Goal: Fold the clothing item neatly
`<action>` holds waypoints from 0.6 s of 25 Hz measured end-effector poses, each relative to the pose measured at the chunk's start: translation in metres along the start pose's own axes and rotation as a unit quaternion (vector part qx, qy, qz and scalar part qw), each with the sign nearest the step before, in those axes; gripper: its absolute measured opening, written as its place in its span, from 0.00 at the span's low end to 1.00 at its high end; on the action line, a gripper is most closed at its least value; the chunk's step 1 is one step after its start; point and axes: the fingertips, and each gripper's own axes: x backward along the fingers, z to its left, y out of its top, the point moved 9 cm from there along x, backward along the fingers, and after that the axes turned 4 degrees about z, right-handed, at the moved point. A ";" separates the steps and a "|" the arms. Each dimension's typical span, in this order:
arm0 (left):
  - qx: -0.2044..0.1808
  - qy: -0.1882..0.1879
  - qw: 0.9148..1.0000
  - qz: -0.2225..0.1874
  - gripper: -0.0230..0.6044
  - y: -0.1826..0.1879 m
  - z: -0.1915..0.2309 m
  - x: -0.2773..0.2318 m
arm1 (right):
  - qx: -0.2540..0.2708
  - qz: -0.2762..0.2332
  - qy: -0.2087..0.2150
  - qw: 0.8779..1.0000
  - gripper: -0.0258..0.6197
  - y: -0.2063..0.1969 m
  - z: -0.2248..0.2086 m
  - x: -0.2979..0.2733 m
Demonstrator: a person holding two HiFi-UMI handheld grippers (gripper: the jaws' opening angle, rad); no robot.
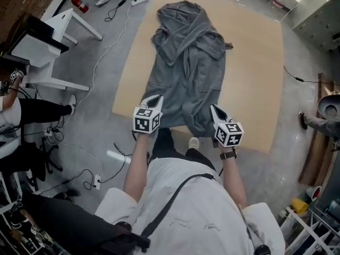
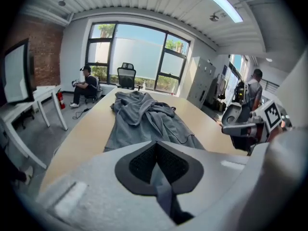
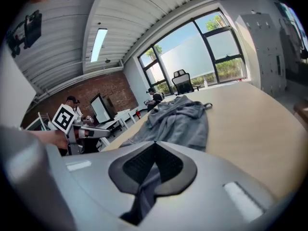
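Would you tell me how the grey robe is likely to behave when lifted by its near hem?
Probably floppy: the grey robe lies creased and bunched on the table, so it would likely sag between the left gripper and right gripper pinching it. Its bunched far end will probably drag rather than slide flat.

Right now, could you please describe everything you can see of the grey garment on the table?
The grey garment, soft cloth, perhaps a robe, lies lengthwise on the light wooden table, bunched and rumpled at its far end. At its near hem, the left gripper and right gripper each pinch a fold between shut fingers.
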 end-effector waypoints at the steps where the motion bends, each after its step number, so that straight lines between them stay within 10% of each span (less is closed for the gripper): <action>1: 0.024 0.005 1.000 -0.003 0.04 -0.012 0.001 0.009 | -0.021 0.005 -0.003 1.000 0.04 -0.013 -0.005 0.010; 8: 0.071 0.094 0.991 0.062 0.16 -0.063 0.054 0.041 | -0.035 0.039 -0.053 0.997 0.09 -0.061 -0.020 0.031; 15: 0.073 0.083 0.979 0.169 0.43 -0.117 0.101 0.004 | -0.030 0.126 -0.080 0.988 0.44 -0.101 -0.036 -0.005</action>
